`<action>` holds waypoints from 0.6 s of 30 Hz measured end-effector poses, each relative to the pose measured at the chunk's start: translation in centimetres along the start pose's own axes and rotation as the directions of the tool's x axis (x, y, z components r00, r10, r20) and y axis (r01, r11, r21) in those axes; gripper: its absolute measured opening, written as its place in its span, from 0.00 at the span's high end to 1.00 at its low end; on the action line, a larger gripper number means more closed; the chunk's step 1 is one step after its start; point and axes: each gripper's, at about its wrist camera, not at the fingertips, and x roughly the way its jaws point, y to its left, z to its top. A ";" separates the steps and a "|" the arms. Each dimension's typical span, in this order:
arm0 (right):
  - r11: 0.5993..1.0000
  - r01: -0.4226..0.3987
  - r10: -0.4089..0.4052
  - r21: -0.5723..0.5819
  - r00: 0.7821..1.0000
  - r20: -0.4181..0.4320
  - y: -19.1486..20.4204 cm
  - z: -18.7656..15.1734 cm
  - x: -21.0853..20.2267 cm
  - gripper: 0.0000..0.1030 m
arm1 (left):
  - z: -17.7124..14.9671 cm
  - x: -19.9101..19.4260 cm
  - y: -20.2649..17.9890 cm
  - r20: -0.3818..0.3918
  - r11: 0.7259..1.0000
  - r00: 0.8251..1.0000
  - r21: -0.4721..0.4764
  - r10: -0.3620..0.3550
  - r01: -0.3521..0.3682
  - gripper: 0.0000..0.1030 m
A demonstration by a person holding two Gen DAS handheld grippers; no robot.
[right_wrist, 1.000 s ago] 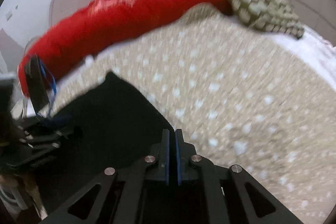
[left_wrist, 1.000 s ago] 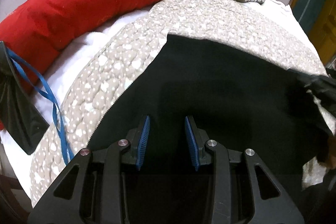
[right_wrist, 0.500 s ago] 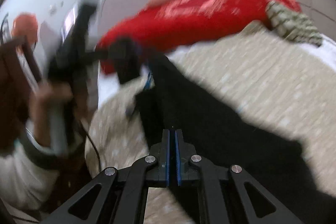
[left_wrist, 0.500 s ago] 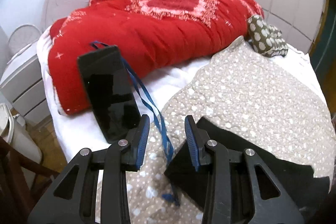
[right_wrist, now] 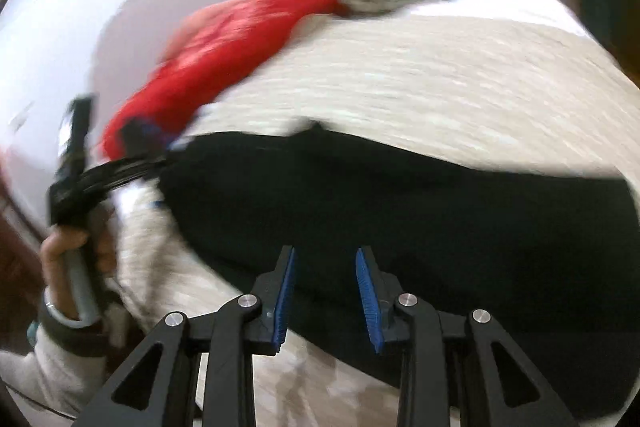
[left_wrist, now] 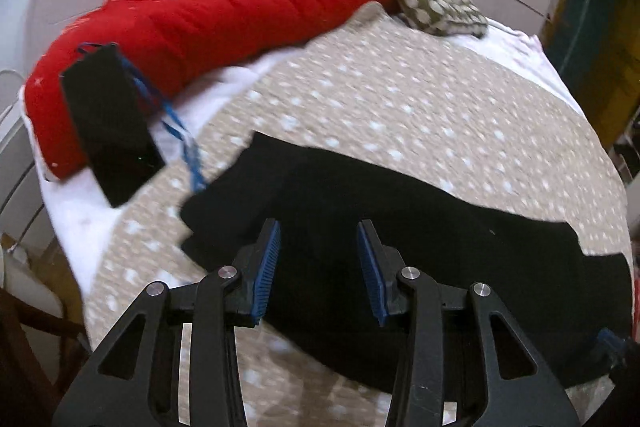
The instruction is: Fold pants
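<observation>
The black pants (left_wrist: 400, 227) lie folded as a long dark band across the beige spotted quilt (left_wrist: 400, 99) on the bed. My left gripper (left_wrist: 318, 267) is open and empty, hovering just above the pants' left part. In the right wrist view the pants (right_wrist: 400, 207) fill the middle, blurred by motion. My right gripper (right_wrist: 325, 295) is open and empty over the pants' near edge. The left gripper and the hand holding it (right_wrist: 72, 227) show at the left of that view.
A red quilt (left_wrist: 208, 15) is bunched at the bed's head. A black phone (left_wrist: 108, 123) with a blue strap (left_wrist: 180, 135) leans on it at the left. An olive spotted pillow (left_wrist: 436, 3) lies at the far right. A white sheet (left_wrist: 76, 203) edges the bed.
My right gripper has opened; it was shut before. Both cameras have swung about, and the pants now lie as a band in front of both grippers.
</observation>
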 end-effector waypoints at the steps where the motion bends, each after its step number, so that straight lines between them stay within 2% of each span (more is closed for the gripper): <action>1: 0.999 0.019 -0.019 0.032 1.000 -0.004 -1.5 -0.6 -0.6 0.71 | -0.1 0.1 -0.3 -0.006 1.000 1.000 0.000 -0.008 0.008 0.62; 3: 0.991 0.057 -0.057 0.118 0.998 -0.004 -4.6 -2.1 -1.9 0.71 | -0.6 0.4 -1.2 -0.021 1.000 0.999 0.004 -0.027 0.027 0.62; 5: 0.973 0.039 -0.043 0.228 0.999 0.012 -7.3 -3.4 -2.9 0.71 | -1.0 0.8 -2.1 -0.044 0.999 0.999 0.017 -0.032 0.032 0.62; 7: 0.948 -0.006 -0.017 0.317 0.997 0.072 -9.5 -4.0 -3.8 0.72 | -1.4 1.3 -2.8 -0.069 0.999 0.997 0.025 -0.041 0.043 0.62; 10: 0.920 -0.030 -0.020 0.390 0.992 0.124 -11.2 -4.0 -4.3 0.71 | -1.9 1.6 -3.4 -0.087 0.999 0.996 0.035 -0.035 0.038 0.62; 13: 0.902 -0.066 0.000 0.427 0.988 0.153 -12.1 -3.3 -3.2 0.71 | -2.1 1.8 -3.5 -0.091 0.999 0.996 0.032 -0.026 0.029 0.62; 14: 0.893 -0.081 0.006 0.443 0.986 0.169 -12.5 -3.1 -2.8 0.73 | -2.1 1.9 -3.5 -0.093 0.999 0.995 0.030 -0.023 0.025 0.62; 15: 0.883 -0.099 0.012 0.458 0.982 0.189 -12.5 -2.8 -2.7 0.86 | -2.1 1.9 -3.5 -0.095 0.999 0.995 0.029 -0.021 0.024 0.62; 16: 0.875 -0.121 0.019 0.469 0.976 0.215 -12.6 -2.4 -2.9 0.92 | -2.1 1.8 -3.4 -0.098 0.999 0.995 0.029 -0.021 0.024 0.62; 18: 0.879 -0.146 0.033 0.454 0.969 0.246 -11.7 -2.0 -4.4 0.95 | -1.9 1.5 -3.2 -0.099 0.999 0.995 0.030 -0.020 0.023 0.62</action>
